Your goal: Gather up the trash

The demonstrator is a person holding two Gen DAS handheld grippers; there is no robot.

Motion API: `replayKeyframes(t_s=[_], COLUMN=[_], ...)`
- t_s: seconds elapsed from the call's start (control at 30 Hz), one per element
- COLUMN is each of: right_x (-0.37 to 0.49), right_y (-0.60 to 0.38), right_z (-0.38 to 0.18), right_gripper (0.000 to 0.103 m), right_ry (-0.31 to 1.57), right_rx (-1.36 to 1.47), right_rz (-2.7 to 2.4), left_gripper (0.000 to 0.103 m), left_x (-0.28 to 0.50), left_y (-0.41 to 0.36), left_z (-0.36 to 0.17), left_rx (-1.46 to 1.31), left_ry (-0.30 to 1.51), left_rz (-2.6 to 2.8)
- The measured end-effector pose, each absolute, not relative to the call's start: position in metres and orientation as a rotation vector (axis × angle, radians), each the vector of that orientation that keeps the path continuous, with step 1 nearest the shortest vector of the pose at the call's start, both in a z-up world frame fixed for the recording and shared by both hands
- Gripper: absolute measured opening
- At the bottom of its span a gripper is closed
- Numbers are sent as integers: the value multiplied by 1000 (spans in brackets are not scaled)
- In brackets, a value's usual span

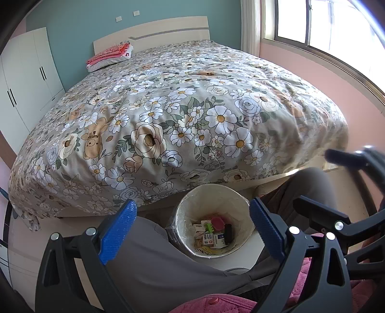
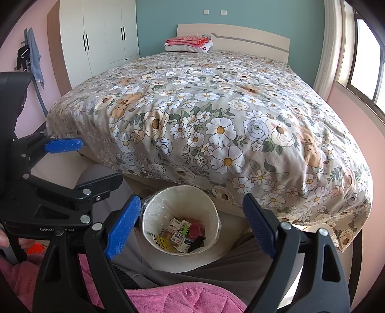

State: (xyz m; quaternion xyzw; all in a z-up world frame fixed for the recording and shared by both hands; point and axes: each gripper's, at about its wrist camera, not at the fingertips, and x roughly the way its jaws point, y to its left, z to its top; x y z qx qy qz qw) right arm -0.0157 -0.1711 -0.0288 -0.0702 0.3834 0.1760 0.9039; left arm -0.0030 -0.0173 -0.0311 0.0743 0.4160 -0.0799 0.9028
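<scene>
Two grippers are showing here: the left gripper (image 1: 192, 231) and the right gripper (image 2: 191, 226), each carrying two blue-padded fingers. One trash bin (image 2: 214, 211) is sitting at the foot of one bed (image 2: 216, 115), and one floral quilt (image 1: 168, 108) is covering that bed. Inside the bin, one pink round lid (image 2: 195, 229), one green clip-like piece (image 2: 184, 228) and one black item (image 2: 197, 240) are lying among several small printed boxes (image 2: 179, 238); their exact number is not coming clear. One folded pink stack (image 2: 190, 39) is resting on one white pillow (image 2: 192, 48). One wardrobe (image 2: 101, 31) is showing four door handles. Two wall plates (image 2: 214, 11) are showing above one headboard (image 2: 252, 38).
</scene>
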Motion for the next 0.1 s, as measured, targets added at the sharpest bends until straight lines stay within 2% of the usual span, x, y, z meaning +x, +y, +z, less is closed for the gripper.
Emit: replayKeyframes(t_s=[0.1], right_x=[-16], right_y=[-171], right_z=[-29], right_gripper=[85], right_ry=[794], right_rx=[-146], right_rz=[364], left_gripper=[96], left_x=[-3], left_y=[-17], left_z=[-32], left_rx=[153], left_ry=[866], left_rz=[-166])
